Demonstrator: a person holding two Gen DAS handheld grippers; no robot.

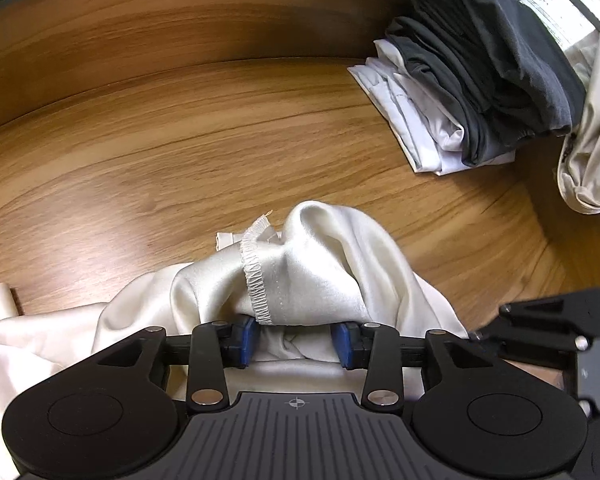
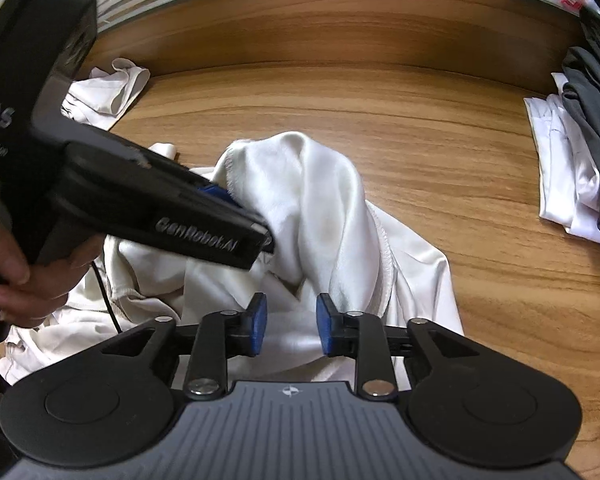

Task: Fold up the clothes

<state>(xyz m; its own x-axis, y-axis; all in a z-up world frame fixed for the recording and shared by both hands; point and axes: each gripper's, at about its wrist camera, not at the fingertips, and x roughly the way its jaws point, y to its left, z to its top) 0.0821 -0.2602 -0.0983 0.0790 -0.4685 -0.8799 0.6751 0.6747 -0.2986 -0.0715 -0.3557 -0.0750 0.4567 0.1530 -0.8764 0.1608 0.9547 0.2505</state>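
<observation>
Cream garment (image 1: 320, 264) bunched, grippers apparently released

A cream-white satin garment (image 1: 320, 264) lies crumpled on the wooden tabletop at lower centre of both wrist views, bunched into a rounded hump with an overlocked seam edge turned outward. A folded stack of dark grey and white clothes (image 1: 476, 92) sits upper right, well apart.
</observation>
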